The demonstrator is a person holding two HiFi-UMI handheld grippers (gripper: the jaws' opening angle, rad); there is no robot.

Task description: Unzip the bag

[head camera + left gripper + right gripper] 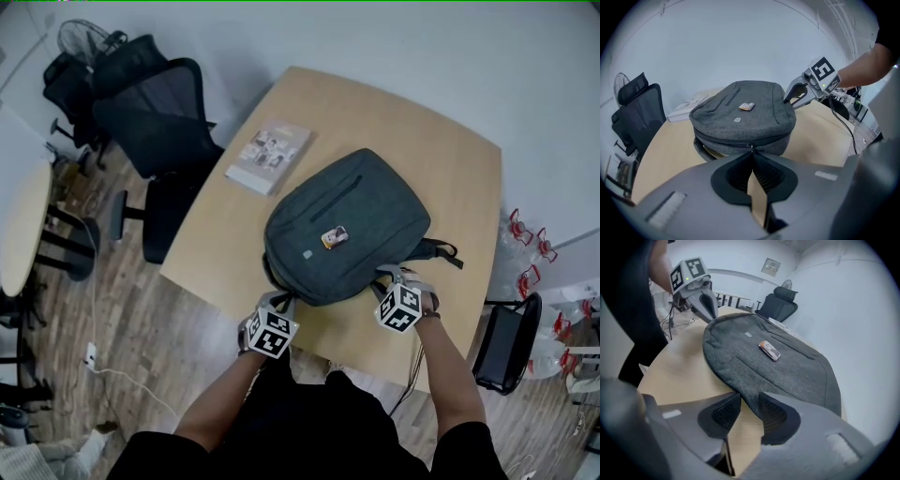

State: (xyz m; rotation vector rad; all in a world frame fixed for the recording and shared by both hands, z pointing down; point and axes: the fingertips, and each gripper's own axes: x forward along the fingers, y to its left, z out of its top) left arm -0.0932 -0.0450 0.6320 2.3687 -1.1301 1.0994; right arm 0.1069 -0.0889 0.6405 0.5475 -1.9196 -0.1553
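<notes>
A grey backpack [347,225] lies flat on the wooden table [450,169], with a small tag [334,237] on its front. At the bag's near left edge, my left gripper [281,302] is shut, and its tips [751,152] pinch the zipper pull [750,147] on the closed zip. My right gripper [389,277] is at the near right corner. Its jaws [749,397] stand partly apart, with the bag's fabric edge [747,390] pressed between the tips. Each gripper also shows in the other's view: the right gripper [794,96] and the left gripper [712,317].
A book [269,157] lies on the table left of the bag. Black office chairs [155,122] stand to the table's left. A dark chair [506,347] and red-framed items [525,253] are on the right. A cable [122,375] runs across the wooden floor.
</notes>
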